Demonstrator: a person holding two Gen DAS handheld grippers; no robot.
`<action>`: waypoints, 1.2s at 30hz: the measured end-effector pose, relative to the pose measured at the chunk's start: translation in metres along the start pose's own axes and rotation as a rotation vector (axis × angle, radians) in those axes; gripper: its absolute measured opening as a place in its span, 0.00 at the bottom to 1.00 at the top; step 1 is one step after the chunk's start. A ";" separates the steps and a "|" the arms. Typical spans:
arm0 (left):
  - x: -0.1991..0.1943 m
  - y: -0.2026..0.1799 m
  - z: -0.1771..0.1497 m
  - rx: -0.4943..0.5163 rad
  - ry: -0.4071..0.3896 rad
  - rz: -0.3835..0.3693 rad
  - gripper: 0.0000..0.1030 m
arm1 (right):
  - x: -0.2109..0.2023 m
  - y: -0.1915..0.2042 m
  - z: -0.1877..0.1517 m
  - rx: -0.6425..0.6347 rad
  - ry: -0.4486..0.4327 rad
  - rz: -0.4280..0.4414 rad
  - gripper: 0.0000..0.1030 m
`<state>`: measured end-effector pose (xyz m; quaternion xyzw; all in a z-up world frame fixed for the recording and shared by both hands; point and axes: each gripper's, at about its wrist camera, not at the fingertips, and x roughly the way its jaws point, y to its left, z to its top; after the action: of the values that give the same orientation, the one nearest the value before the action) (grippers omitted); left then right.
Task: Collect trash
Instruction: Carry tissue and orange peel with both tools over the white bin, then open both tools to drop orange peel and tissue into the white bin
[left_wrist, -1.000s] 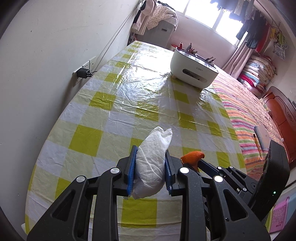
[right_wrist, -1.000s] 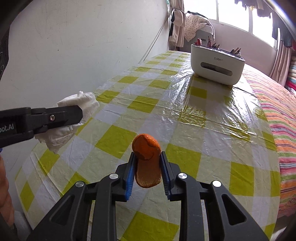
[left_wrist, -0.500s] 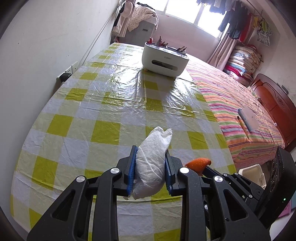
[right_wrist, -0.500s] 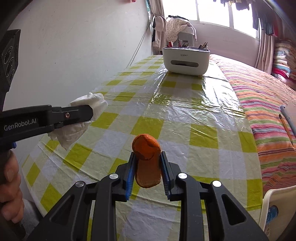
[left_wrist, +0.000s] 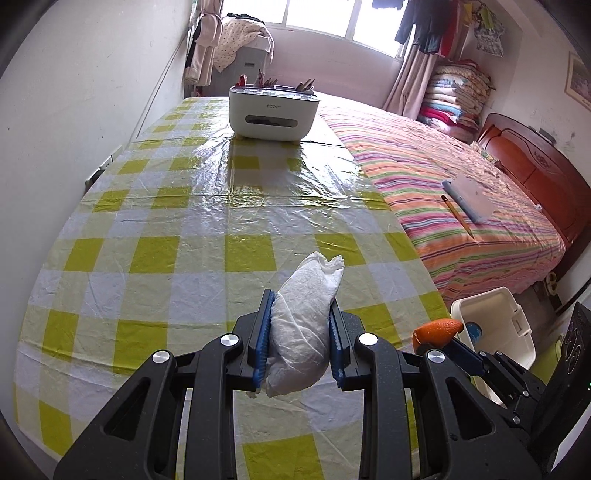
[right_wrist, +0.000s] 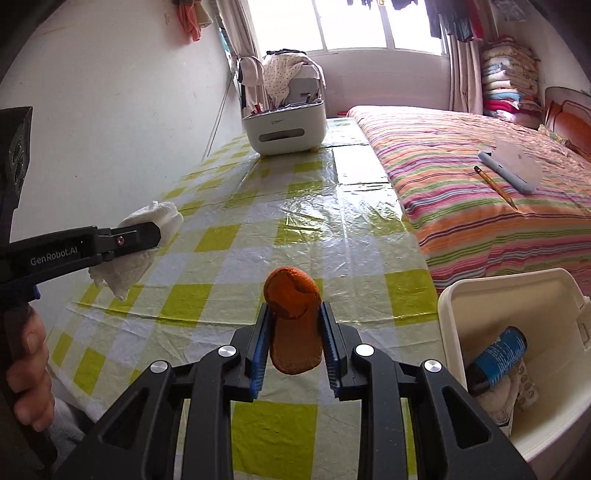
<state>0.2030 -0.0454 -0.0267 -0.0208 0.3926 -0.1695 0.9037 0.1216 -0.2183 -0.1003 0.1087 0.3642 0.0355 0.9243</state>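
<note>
My left gripper (left_wrist: 300, 325) is shut on a crumpled white tissue (left_wrist: 306, 314) and holds it above the yellow-checked table (left_wrist: 207, 221). It shows from the side in the right wrist view (right_wrist: 147, 236), with the tissue (right_wrist: 147, 236) in it. My right gripper (right_wrist: 293, 332) is shut on a piece of orange peel (right_wrist: 293, 321), above the table's near right part. The peel also shows in the left wrist view (left_wrist: 437, 329). A white trash bin (right_wrist: 517, 295) stands on the floor to the right of the table and holds a dark blue bottle (right_wrist: 496, 360) and other scraps.
A white organizer box (left_wrist: 273, 110) with pens stands at the table's far end. A bed with a striped cover (left_wrist: 443, 177) runs along the table's right side, with a notebook (left_wrist: 469, 195) and pencil on it. A wall is on the left.
Both grippers have swung right and pulled back from the wall side toward the table's right edge, still holding tissue and peel. The white bin has come into view at right.
</note>
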 end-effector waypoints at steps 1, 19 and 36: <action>0.000 -0.005 0.000 0.005 0.000 -0.009 0.25 | -0.005 -0.006 0.000 0.021 -0.017 -0.013 0.25; 0.003 -0.124 -0.012 0.185 -0.011 -0.147 0.25 | -0.078 -0.104 -0.012 0.373 -0.267 -0.262 0.27; 0.022 -0.186 -0.025 0.280 0.027 -0.211 0.25 | -0.111 -0.164 -0.032 0.631 -0.395 -0.241 0.49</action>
<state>0.1451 -0.2254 -0.0270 0.0668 0.3729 -0.3166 0.8696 0.0165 -0.3883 -0.0867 0.3488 0.1826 -0.2088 0.8952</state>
